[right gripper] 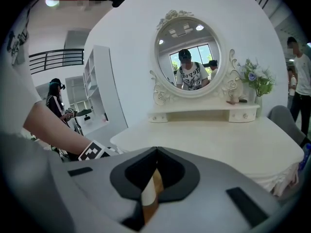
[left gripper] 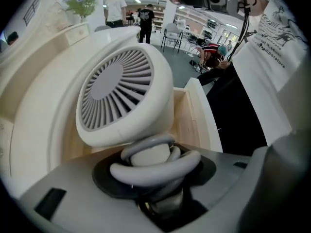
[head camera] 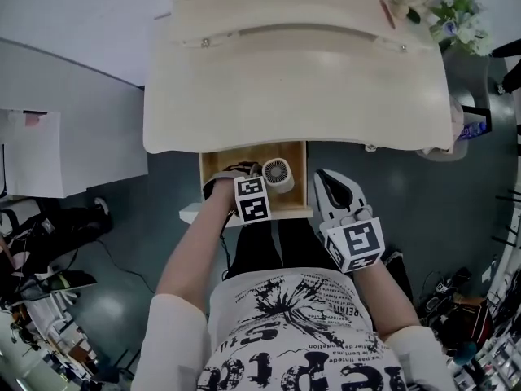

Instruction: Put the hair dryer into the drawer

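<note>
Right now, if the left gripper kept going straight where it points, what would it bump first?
Probably the bottom of the drawer: the left gripper points steeply down into it, and the hair dryer it holds would touch first. Depth is unclear.

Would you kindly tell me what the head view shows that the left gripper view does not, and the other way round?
Only the head view shows the right gripper, jaws together, beside the open light wooden drawer, and the cream dressing table's whole top. Only the left gripper view shows the grey cord looped round the handle of the white hair dryer with a round ribbed grille, and people standing far behind. Both show that dryer in the drawer, held by the left gripper.
</note>
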{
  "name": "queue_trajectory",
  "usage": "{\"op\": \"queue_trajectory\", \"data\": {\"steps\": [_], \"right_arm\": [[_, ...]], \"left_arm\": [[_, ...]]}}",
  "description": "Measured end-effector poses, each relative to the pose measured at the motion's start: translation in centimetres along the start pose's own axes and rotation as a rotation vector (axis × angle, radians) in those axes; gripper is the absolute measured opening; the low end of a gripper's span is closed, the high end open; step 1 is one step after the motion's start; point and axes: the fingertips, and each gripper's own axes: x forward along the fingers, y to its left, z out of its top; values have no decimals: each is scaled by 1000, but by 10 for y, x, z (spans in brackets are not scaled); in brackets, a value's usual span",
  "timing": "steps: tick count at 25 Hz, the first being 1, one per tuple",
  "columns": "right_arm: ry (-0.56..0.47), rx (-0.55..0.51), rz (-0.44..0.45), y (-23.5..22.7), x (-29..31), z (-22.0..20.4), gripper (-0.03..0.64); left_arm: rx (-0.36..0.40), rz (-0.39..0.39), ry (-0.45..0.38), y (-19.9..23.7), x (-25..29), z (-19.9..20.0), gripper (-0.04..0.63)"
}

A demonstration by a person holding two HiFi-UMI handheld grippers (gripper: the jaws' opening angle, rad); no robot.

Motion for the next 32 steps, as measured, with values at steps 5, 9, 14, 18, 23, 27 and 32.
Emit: {"op": "queue_trajectory", "data": {"steps": [5,9,14,18,23,27,32], "right_arm": [[12,-1,1,8,2,-6,15],[26,-9,3,9,3,-9,15],[45,-6,-14,-8,14,-11,15],[61,3,-33,-19,20,-13,15],[81,11,-50,-21,20,-20,15],[84,23,-49,-17,21,-23,15],[82,9,-30,-11,23,-20,15]], "left_arm": [[8,-67,28,-15,14,-11,256],[-18,-106,26,-19,26,-13,256],[-37,-160,-11,-6,37,-6,256],[-83,-185,-43,8,41,-4,258],[-164,-137,-32,24,48,-11,267],[-171,-16,66,36,64,-32,324],[-225,94,-68,36,66,-31,364]]}}
